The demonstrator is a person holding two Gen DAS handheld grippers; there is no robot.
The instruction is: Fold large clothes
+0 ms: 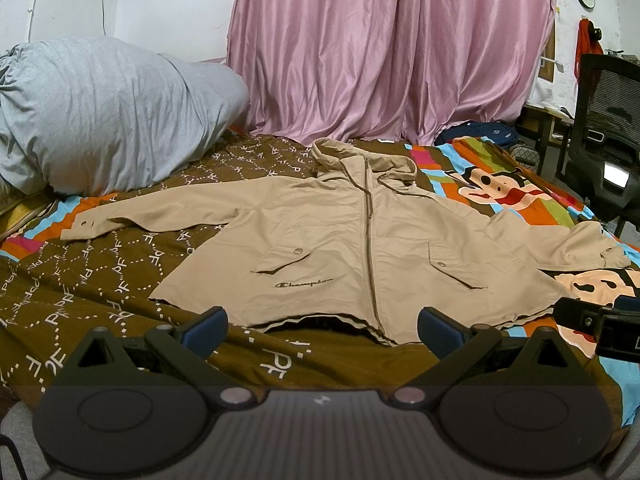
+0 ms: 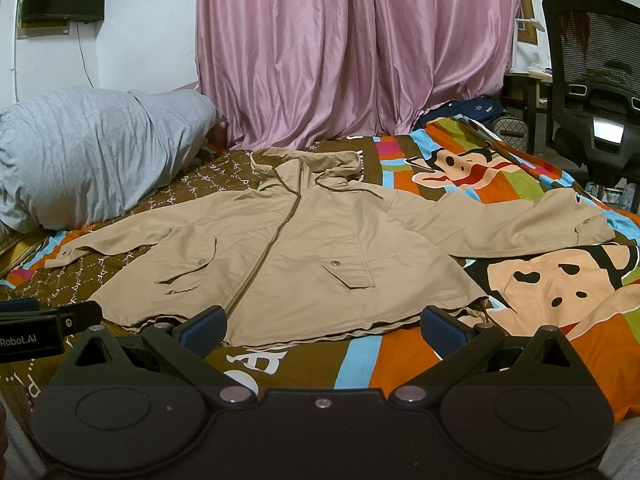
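Both views are evenly lit by soft indoor light, fairly bright and slightly warm. Shadows are faint, only a thin dark line under the jacket (image 1: 352,240) hem. The curtain (image 1: 392,48) shows a mild sheen. Focus is sharp mid-frame. Fisheye bending curves the bed (image 2: 400,360) and walls outward, and the corners fall to black.

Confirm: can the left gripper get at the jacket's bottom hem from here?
Probably yes: left gripper hovers open just short of the jacket hem, with only bare bedspread between.
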